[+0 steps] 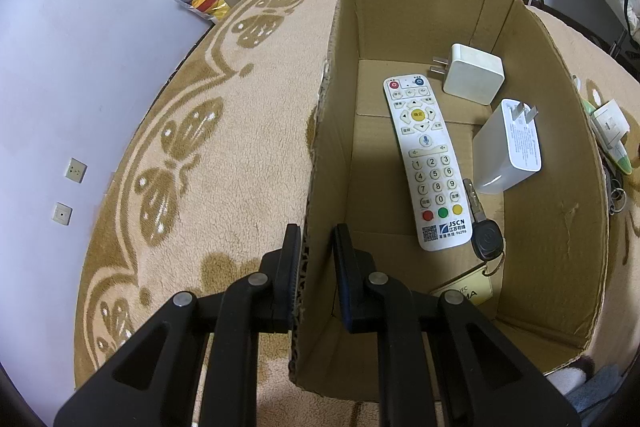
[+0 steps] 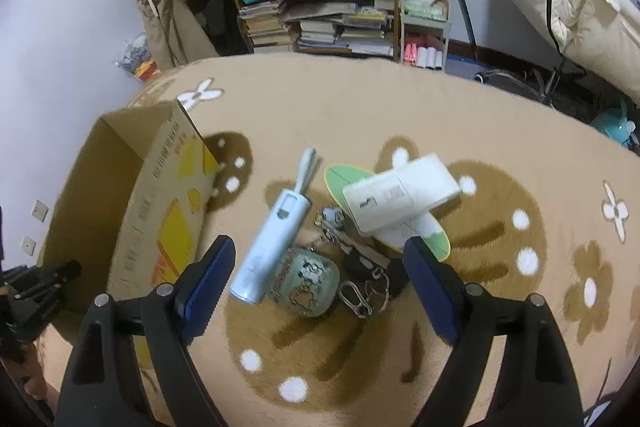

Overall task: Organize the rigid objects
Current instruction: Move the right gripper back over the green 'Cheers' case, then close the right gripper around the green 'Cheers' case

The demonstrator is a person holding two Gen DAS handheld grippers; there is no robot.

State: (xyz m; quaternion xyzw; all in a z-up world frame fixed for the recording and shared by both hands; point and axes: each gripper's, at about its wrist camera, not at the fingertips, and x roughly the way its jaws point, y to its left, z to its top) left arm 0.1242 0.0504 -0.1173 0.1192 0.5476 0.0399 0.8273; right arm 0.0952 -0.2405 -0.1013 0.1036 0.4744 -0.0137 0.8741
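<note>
My left gripper [image 1: 316, 255] is shut on the left wall of an open cardboard box [image 1: 320, 187]. Inside the box lie a white remote [image 1: 426, 163], two white plug adapters [image 1: 474, 73] [image 1: 510, 147] and a black key [image 1: 484, 235] with a tag. In the right wrist view my right gripper [image 2: 316, 275] stands open above a pile on the blanket. The pile holds a pale blue cylindrical device [image 2: 272, 247], a round printed tin [image 2: 306, 283], a white box [image 2: 400, 197] resting on a green-edged flat item [image 2: 424, 231], and keys with rings [image 2: 364, 279]. Nothing is between the right fingers.
A beige blanket [image 2: 400, 115] with brown butterfly and flower patterns covers the surface. The cardboard box [image 2: 160, 203] stands left of the pile, and my left gripper [image 2: 36, 287] shows at that view's left edge. Crowded bookshelves [image 2: 320, 7] and hanging bags line the far wall.
</note>
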